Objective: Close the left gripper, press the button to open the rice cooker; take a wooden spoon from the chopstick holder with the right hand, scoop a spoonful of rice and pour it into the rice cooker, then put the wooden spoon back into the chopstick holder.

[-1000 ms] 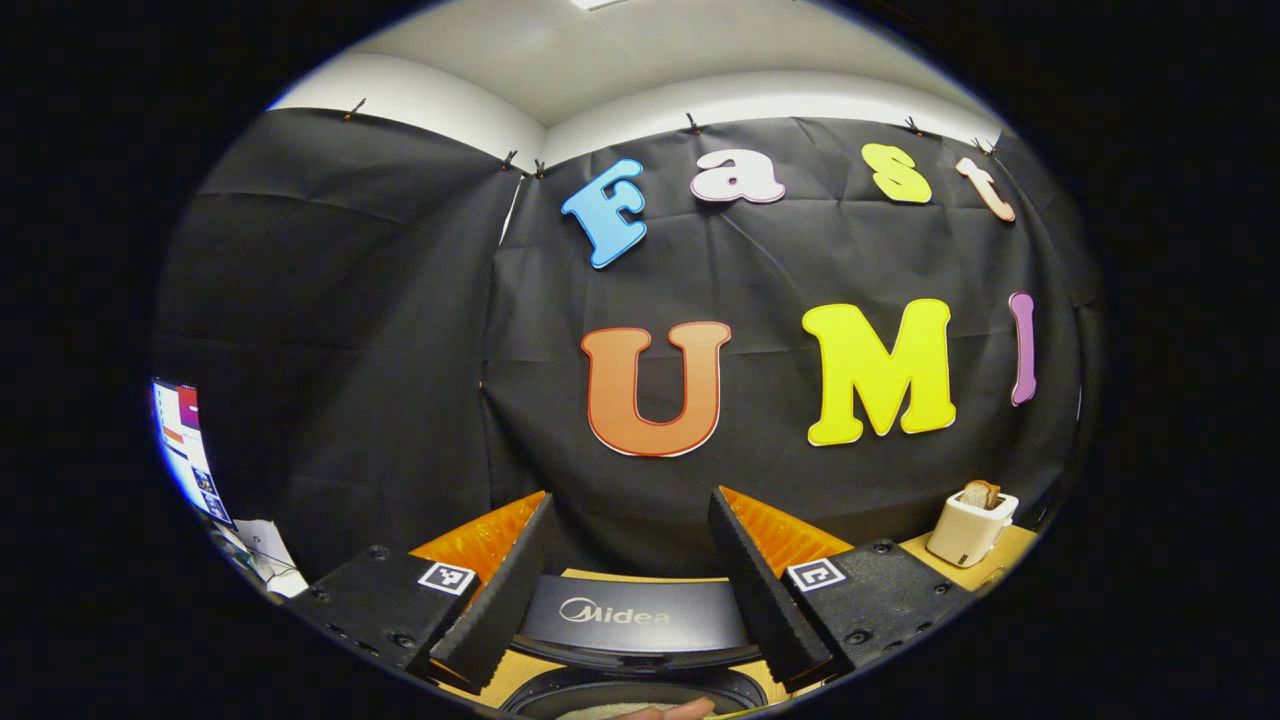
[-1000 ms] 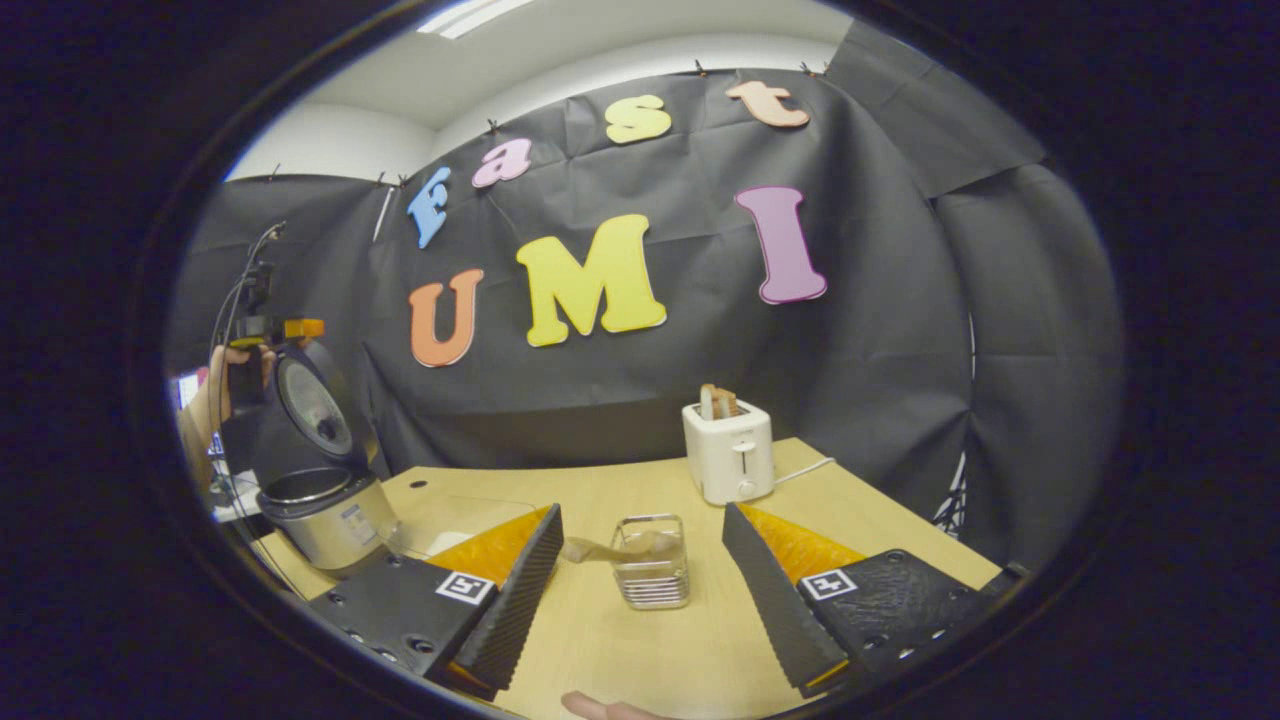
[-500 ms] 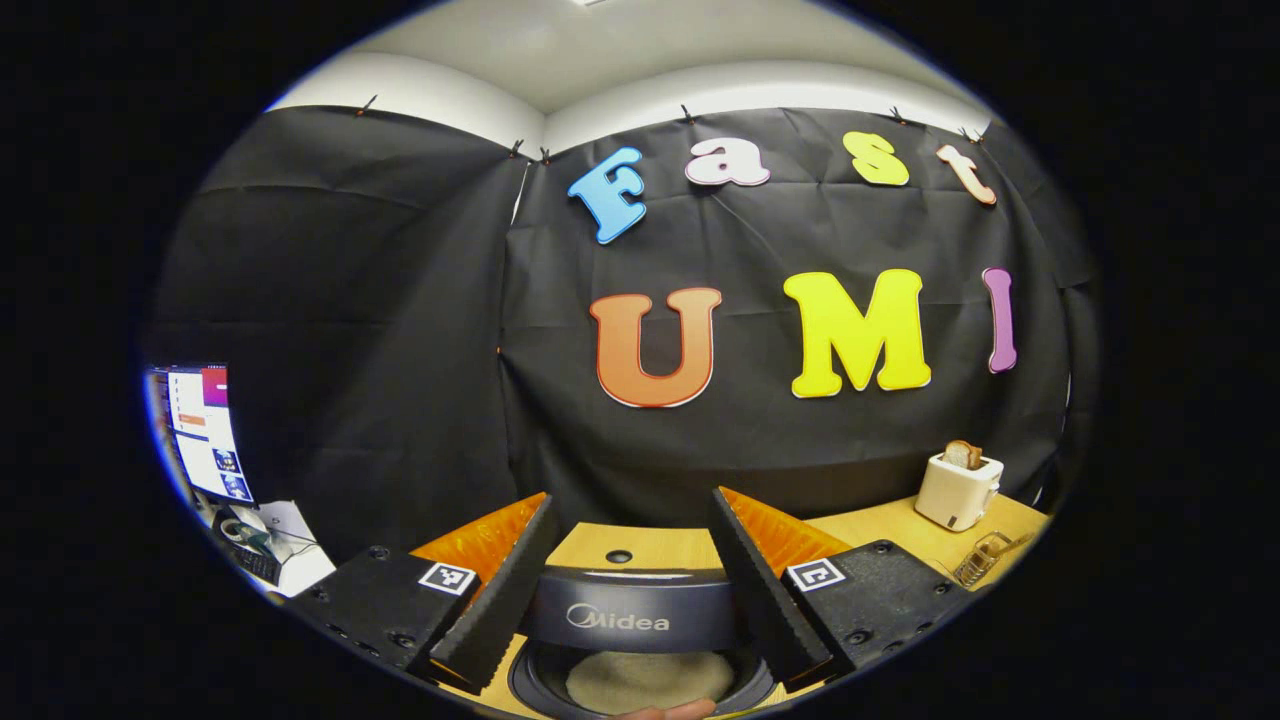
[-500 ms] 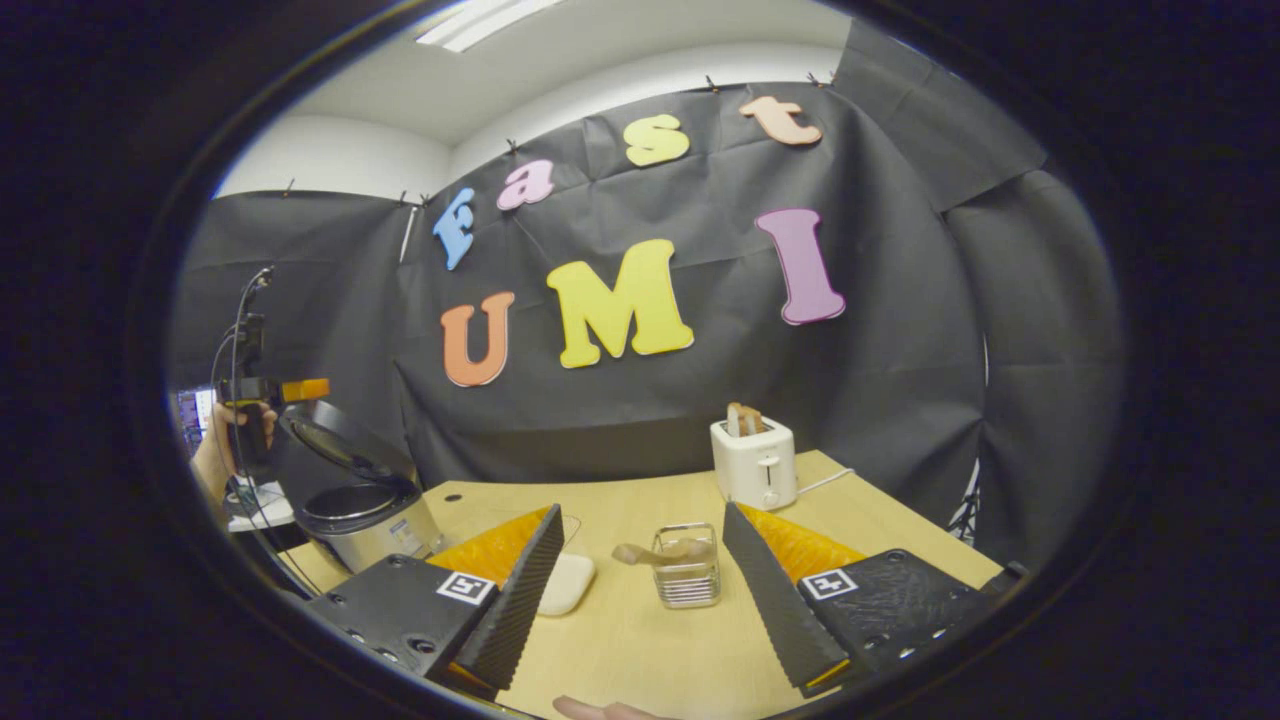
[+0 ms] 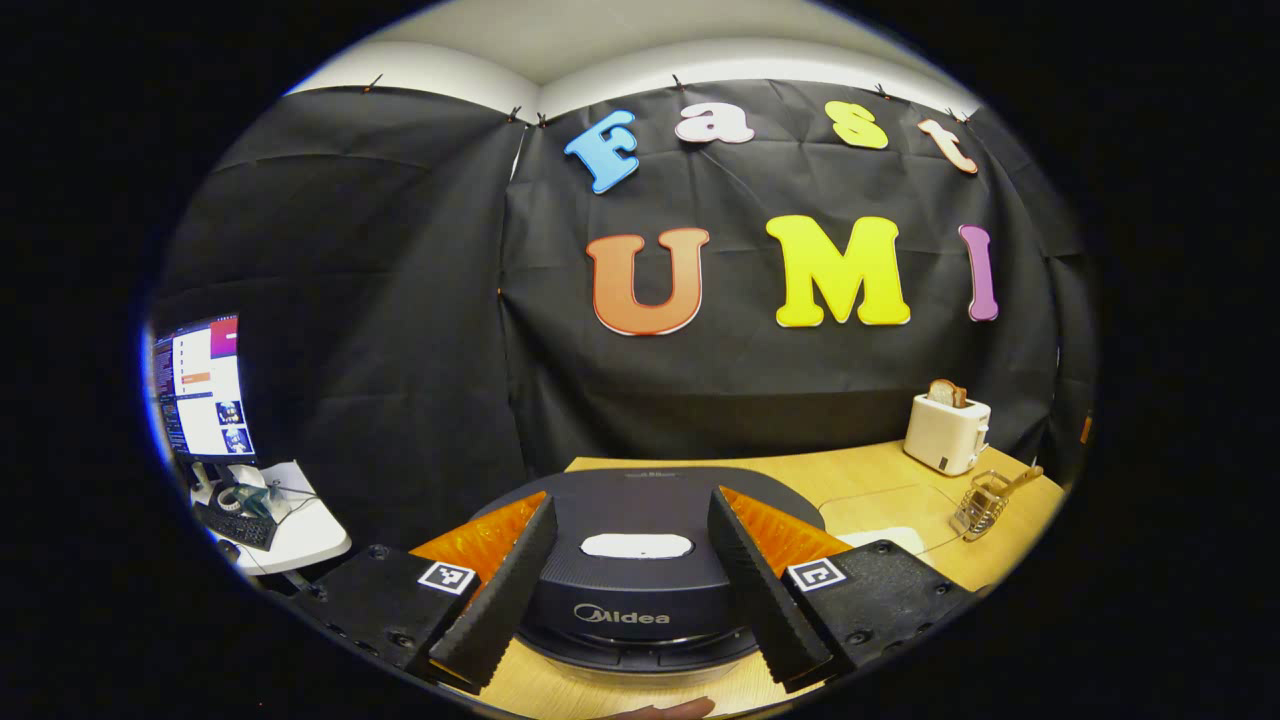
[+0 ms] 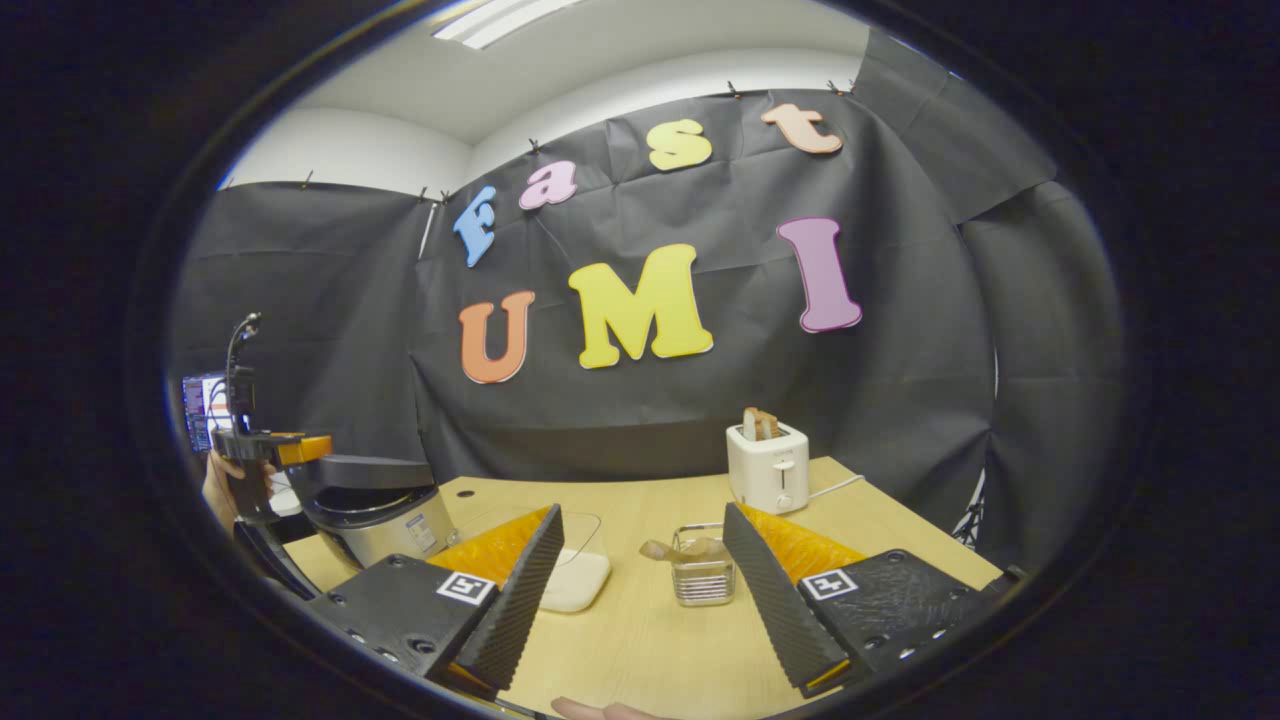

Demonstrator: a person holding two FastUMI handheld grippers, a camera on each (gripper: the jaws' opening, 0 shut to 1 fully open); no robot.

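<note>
The rice cooker [image 6: 385, 510] stands at the table's left end, its dark lid [image 5: 640, 545] lying almost flat over the silver pot. My left gripper [image 5: 632, 590] is open, and its fingers straddle the lid's front edge. In the right gripper view a hand holds that gripper [image 6: 265, 450] just left of the lid. The wire chopstick holder [image 6: 703, 578] stands mid-table with the wooden spoon [image 6: 665, 549] resting in it. Beside it sits a white dish of rice [image 6: 575, 580]. My right gripper [image 6: 640, 600] hovers open and empty over the table, short of the holder.
A white toaster [image 6: 767, 466] with bread stands at the back right of the wooden table [image 6: 650, 660]. From the left gripper view, the holder [image 5: 983, 497] and toaster [image 5: 946, 433] sit far right. A monitor [image 5: 200, 385] and small white side table [image 5: 290, 535] are off the left.
The cooker lid has swung down from upright to nearly flat, and my left gripper came down with it. The right gripper view shifted slightly, both its fingers still apart.
</note>
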